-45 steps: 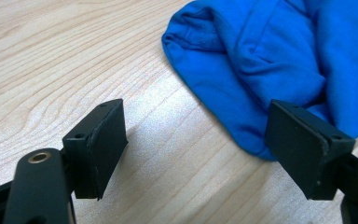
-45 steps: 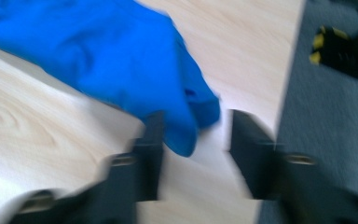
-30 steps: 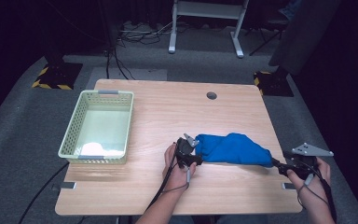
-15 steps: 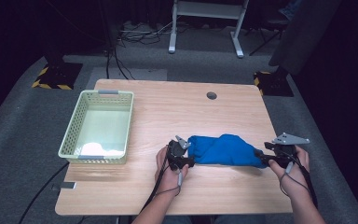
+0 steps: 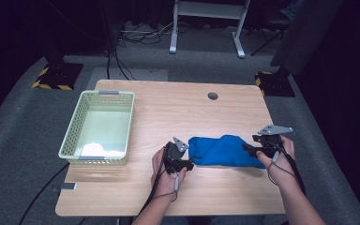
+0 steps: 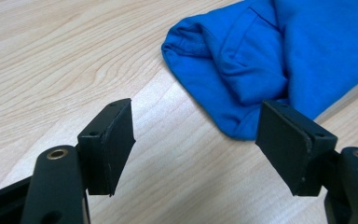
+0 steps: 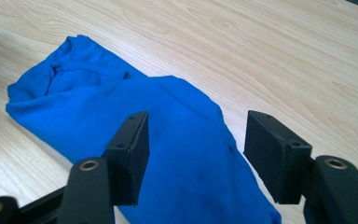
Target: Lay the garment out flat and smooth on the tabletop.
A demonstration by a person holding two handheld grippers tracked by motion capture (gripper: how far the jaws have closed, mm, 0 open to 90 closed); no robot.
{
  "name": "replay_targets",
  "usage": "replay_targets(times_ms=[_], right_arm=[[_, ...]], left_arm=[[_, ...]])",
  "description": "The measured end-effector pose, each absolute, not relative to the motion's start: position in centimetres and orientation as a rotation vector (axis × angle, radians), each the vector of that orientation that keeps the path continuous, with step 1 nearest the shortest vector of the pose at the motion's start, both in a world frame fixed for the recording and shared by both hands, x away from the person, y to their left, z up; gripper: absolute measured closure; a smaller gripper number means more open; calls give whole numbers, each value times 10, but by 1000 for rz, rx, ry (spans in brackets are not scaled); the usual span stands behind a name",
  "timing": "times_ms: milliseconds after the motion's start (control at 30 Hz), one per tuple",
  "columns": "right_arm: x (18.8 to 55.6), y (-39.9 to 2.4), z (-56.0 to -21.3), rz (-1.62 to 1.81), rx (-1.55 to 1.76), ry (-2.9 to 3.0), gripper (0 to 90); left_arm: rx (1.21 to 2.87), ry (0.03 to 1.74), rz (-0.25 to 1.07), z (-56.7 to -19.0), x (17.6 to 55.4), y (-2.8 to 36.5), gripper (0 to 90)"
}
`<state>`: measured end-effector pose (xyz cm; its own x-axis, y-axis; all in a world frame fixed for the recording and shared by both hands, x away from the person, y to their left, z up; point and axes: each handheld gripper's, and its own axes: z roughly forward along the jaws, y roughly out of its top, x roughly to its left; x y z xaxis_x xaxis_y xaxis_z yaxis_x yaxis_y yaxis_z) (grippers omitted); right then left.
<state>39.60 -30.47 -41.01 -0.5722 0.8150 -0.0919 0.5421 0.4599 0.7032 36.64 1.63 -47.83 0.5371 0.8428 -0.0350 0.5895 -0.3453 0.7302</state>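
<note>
Lit from above, brightly on the table at frame centre in the high view, dim to near black along the upper corners and both side edges. Pale glare inside the basket at left of centre. Soft and somewhat grainy overall there, without sharp edges. Crisp on wood grain and blue cloth in both gripper views, evenly lit, with short soft shadows under the cloth's folds and edge. Slightly soft on the black pads at the bottom.
</note>
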Motion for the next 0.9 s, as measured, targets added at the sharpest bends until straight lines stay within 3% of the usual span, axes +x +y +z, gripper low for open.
replay_targets(times_ms=[633, 900], right_arm=[[431, -288, -436, 880, 1155, 2319, 346], [448, -287, -454, 863, 1198, 2338, 312]], left_arm=[[2040, 1236, 445, -479, 347, 39, 265], [2024, 1225, 448, -475, 343, 45, 198]])
